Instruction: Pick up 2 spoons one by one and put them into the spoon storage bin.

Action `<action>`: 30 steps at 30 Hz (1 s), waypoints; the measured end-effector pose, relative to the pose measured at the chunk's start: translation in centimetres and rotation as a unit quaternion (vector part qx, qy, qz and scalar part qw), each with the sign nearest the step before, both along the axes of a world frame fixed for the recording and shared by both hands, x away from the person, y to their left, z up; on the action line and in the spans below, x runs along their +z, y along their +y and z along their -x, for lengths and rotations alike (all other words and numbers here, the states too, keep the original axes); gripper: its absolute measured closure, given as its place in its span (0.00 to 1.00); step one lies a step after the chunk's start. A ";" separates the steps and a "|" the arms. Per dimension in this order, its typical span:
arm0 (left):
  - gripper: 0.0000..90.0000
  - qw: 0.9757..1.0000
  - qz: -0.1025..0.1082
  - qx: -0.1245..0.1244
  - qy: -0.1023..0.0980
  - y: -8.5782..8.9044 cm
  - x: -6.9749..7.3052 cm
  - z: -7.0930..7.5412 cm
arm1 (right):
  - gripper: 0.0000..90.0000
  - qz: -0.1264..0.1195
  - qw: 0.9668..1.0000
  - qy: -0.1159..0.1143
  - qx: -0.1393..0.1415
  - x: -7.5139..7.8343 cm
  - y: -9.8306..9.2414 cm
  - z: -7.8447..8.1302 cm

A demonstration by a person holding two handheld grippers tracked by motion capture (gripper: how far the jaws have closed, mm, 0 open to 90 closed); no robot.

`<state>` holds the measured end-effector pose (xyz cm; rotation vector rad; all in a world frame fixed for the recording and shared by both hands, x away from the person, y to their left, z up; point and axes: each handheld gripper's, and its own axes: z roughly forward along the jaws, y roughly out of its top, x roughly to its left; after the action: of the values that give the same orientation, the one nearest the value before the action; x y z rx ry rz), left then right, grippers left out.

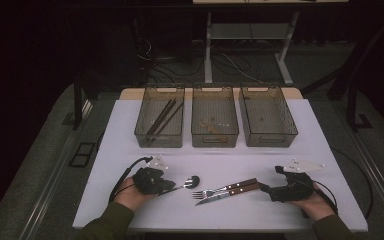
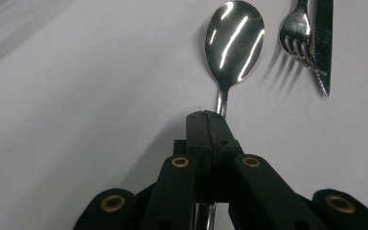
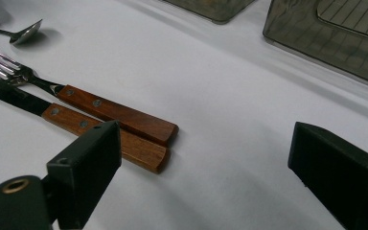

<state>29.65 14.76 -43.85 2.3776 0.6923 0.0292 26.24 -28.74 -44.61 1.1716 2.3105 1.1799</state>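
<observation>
Wide-apart fingers (image 3: pixel 338 177), wooden-handled fork (image 3: pixel 117 113) beside knife (image 3: pixel 105 136), white table (image 3: pixel 230 96)

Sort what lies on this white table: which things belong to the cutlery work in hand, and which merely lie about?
In the job:
shiny steel spoon, gripped by the left gripper
open right gripper

Lying about:
wooden-handled fork
wooden-handled knife
three clear plastic bins

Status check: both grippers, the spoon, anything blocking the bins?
Left gripper shut on spoon handle. Right gripper open, beside knife and fork handles. Path to bins clear.
</observation>
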 end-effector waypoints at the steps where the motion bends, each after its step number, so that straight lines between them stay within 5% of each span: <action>1: 1.00 1.000 0.005 0.002 0.002 0.0 -0.1 0.0 | 0.12 0.000 1.000 0.000 0.000 0.0 0.0 0.0; 5: 0.98 1.000 0.010 0.003 -0.004 0.2 0.1 -0.2 | 0.12 -0.001 1.000 -0.001 0.000 0.0 0.0 0.0; 15: 0.68 0.997 0.075 0.008 -0.027 0.1 0.8 -0.7 | 0.12 0.001 1.000 0.000 0.001 0.0 0.2 0.0; 30: 0.56 0.994 0.110 0.002 -0.028 -3.7 0.9 -2.7 | 0.12 0.003 1.000 0.001 0.000 -0.1 0.2 -0.2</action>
<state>32.32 11.10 -42.94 2.1569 0.6387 0.0205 26.42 -28.56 -44.72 1.1719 2.3128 1.1727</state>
